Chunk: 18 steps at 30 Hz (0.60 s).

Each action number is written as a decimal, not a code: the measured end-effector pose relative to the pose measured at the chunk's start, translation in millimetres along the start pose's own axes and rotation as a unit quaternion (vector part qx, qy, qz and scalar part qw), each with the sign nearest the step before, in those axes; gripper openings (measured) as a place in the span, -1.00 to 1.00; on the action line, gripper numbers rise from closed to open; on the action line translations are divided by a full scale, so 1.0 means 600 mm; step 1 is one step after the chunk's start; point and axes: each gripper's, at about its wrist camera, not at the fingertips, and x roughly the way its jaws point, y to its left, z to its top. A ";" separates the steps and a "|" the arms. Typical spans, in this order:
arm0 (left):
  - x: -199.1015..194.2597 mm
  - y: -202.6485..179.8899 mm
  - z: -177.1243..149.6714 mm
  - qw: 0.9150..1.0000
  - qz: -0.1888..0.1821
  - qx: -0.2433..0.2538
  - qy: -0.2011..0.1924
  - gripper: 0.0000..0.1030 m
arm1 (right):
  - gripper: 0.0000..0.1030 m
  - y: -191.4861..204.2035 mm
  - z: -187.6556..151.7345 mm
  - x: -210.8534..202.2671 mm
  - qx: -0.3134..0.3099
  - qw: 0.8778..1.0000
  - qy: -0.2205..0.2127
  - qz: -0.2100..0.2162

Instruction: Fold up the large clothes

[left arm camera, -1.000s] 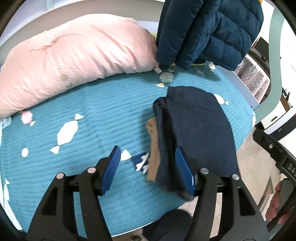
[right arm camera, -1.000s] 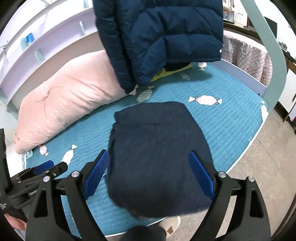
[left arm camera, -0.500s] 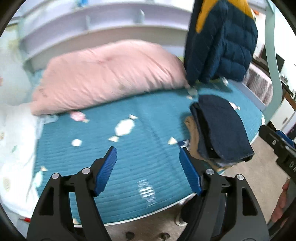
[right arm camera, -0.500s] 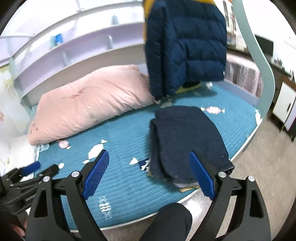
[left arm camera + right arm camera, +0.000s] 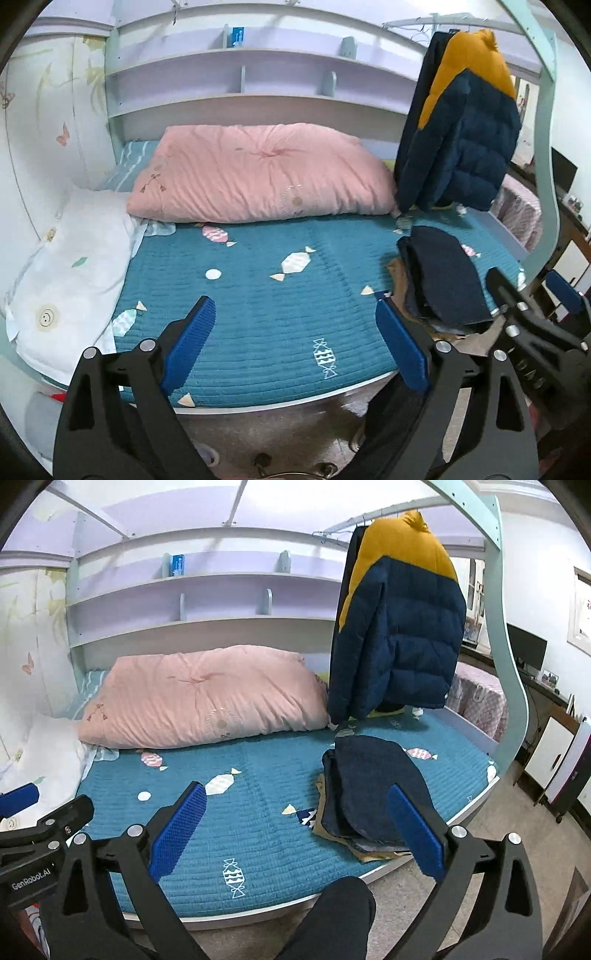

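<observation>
left tool (image 5: 295,343) – opening, empty | right tool (image 5: 299,823) – opening, empty | folded clothes (image 5: 369,790) on bed (image 5: 258,812)

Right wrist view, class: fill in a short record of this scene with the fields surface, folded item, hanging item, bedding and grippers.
surface: teal quilted bed cover
folded item: dark navy garment on a folded stack at the bed's edge
hanging item: navy and yellow puffer jacket on a rail
bedding: pink pillow
grippers: left gripper and right gripper opening, nothing between the jaws
</observation>
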 end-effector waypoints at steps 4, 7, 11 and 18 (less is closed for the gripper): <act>-0.019 -0.007 0.001 1.000 0.003 0.008 -0.007 0.75 | 0.85 0.008 -0.003 -0.015 -0.011 1.000 -0.006 -0.004; -0.027 -0.013 0.002 1.000 0.004 0.010 -0.010 0.76 | 0.85 0.008 -0.005 -0.023 -0.007 1.000 -0.011 -0.008; -0.030 -0.018 0.003 1.000 0.003 0.011 -0.015 0.76 | 0.85 0.004 -0.005 -0.027 -0.001 1.000 -0.011 -0.010; -0.027 -0.025 0.002 1.000 0.014 0.019 -0.007 0.76 | 0.85 -0.002 -0.009 -0.028 0.004 1.000 -0.007 -0.011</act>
